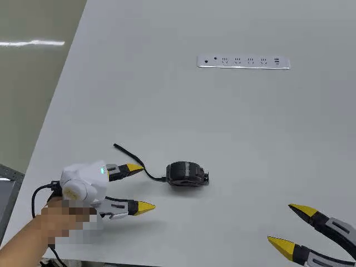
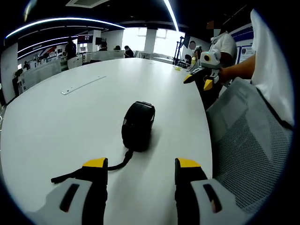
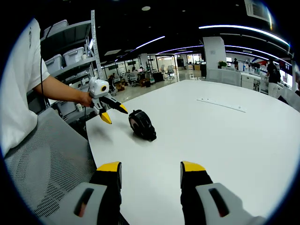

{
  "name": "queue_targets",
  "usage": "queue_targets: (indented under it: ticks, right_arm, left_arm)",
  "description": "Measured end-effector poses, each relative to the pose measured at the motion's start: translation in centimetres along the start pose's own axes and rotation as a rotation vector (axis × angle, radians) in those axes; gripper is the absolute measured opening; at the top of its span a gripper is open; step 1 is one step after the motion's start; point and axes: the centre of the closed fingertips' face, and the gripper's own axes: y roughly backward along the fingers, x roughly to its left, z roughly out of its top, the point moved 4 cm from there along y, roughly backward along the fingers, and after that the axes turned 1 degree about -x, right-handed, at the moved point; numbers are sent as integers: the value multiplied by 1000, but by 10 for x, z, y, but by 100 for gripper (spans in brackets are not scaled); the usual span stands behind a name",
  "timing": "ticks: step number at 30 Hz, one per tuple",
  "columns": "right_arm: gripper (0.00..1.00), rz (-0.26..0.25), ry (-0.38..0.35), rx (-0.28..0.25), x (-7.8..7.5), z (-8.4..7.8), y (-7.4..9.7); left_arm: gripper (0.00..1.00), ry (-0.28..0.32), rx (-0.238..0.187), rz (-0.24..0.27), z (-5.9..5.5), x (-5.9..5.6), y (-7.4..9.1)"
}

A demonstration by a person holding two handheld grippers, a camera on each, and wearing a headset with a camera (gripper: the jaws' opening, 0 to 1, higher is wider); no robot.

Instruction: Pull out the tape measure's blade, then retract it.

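Head view: a black, round-bodied tape measure lies on the white tabletop toward the front edge, blade fully wound in. A thin black wrist strap trails from its left side. A white power strip sits well apart, farther back. The yellow-tipped left gripper is just left of the case, jaws wide apart with nothing between them; the strap runs past its upper tip. The right gripper hovers well to the right, near the front edge, jaws likewise spread and empty.

Left gripper view: the case stands straight ahead of the open jaws, and the strap curls toward the left jaw tip. Right gripper view: the case is well ahead, with the left gripper just beside it.

Judgement: the step in hand is the approach; no pull has begun. The left gripper is best placed to clamp the case across its flat sides, with the strap kept out of the bite so the hold does not slip. A small nub on the case's right side may be the blade's end hook, but it is too small to confirm. The right gripper should close on that tab alone, then draw straight away along the tabletop. On the return, the blade is better eased back than let go.
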Motion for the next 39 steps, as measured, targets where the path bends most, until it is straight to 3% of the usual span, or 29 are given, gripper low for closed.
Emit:
queue_targets:
  ticks: [21, 39]
  right_arm:
    - [48, 84, 36, -15, -6, -4, -23]
    - [48, 138, 44, -19, -15, -10, -51]
  left_arm:
    - [51, 2, 63, -13, -15, 15, -21]
    - [49, 3, 93, -33, -20, 20, -33]
